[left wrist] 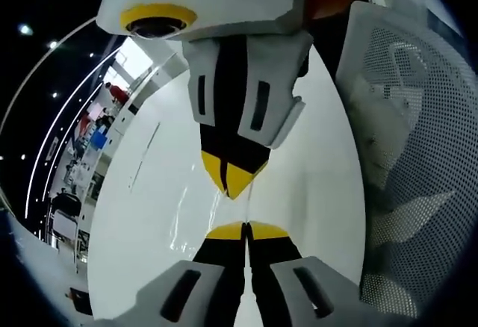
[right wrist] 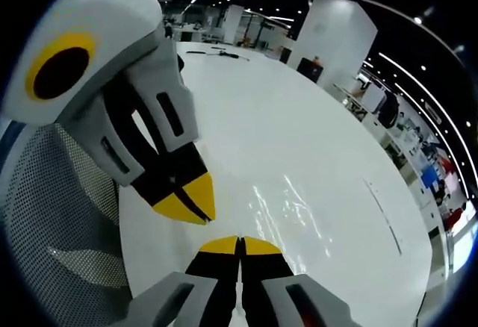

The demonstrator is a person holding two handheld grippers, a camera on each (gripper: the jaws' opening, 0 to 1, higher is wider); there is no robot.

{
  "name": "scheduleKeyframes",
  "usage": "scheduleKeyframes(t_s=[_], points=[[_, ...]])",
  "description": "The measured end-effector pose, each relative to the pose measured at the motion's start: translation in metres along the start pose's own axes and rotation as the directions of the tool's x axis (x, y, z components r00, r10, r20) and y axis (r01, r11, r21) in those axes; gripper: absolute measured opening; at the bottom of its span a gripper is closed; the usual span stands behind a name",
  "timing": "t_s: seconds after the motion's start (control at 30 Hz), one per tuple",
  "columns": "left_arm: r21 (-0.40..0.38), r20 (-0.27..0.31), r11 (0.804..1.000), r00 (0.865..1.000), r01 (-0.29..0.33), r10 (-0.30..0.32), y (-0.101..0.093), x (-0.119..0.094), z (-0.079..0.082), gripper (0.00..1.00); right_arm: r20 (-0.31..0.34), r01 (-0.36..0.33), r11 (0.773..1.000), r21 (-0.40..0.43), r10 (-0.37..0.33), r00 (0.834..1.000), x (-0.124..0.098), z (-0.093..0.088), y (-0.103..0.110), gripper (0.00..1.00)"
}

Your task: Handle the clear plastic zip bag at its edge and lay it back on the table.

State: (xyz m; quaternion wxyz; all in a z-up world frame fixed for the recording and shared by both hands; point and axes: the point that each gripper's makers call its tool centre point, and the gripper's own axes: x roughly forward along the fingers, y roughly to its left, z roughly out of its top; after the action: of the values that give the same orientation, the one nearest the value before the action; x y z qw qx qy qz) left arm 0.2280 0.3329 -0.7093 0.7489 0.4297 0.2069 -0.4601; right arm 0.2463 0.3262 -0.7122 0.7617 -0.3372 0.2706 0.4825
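The clear zip bag [right wrist: 293, 209] shows as faint wrinkled glints lying flat on the white table [right wrist: 299, 103]; in the left gripper view the bag [left wrist: 181, 245] is a dim sheen left of my jaws. My left gripper [left wrist: 245, 229] is shut, yellow tips together above the table. My right gripper [right wrist: 240, 245] is shut as well. The two point tip to tip, a short gap apart: the right gripper [left wrist: 233, 178] comes down from the top, and the left gripper [right wrist: 188, 203] enters from the upper left. I see no film between either pair of jaws.
A grey mesh chair back [left wrist: 418, 155] stands close beside the table's edge [right wrist: 52, 215]. A thin seam line [right wrist: 382, 215] crosses the tabletop. Some dark items [right wrist: 216, 53] lie at the table's far end. Office desks and pillars stand beyond.
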Motion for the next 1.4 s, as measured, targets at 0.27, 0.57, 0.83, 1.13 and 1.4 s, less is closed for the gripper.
scheduleKeyframes(t_s=[0.27,0.57,0.83,1.13,1.4], points=[[0.013,-0.014,1.0,1.0,0.005,-0.005,-0.001,-0.001,0.0,0.0,0.008,0.014,1.0,0.024,-0.014,1.0,-0.001,0.002,-0.003,0.0],[0.023,-0.028,1.0,1.0,0.013,-0.013,-0.007,0.001,-0.002,0.0,0.016,0.036,0.998,0.059,-0.037,0.999,-0.001,0.004,-0.01,0.0],[0.029,-0.04,0.999,0.999,0.018,-0.017,-0.011,0.003,-0.005,0.0,0.027,0.057,0.995,0.082,-0.06,0.998,-0.002,0.008,-0.019,0.0],[0.031,-0.054,0.999,0.998,0.017,-0.016,-0.014,0.004,-0.008,0.0,0.044,0.083,0.989,0.12,-0.089,0.995,-0.004,0.015,-0.031,0.0],[0.021,-0.068,0.999,0.997,0.026,-0.024,-0.021,0.004,-0.01,0.0,0.065,0.108,0.985,0.133,-0.117,0.991,-0.007,0.024,-0.043,0.0]])
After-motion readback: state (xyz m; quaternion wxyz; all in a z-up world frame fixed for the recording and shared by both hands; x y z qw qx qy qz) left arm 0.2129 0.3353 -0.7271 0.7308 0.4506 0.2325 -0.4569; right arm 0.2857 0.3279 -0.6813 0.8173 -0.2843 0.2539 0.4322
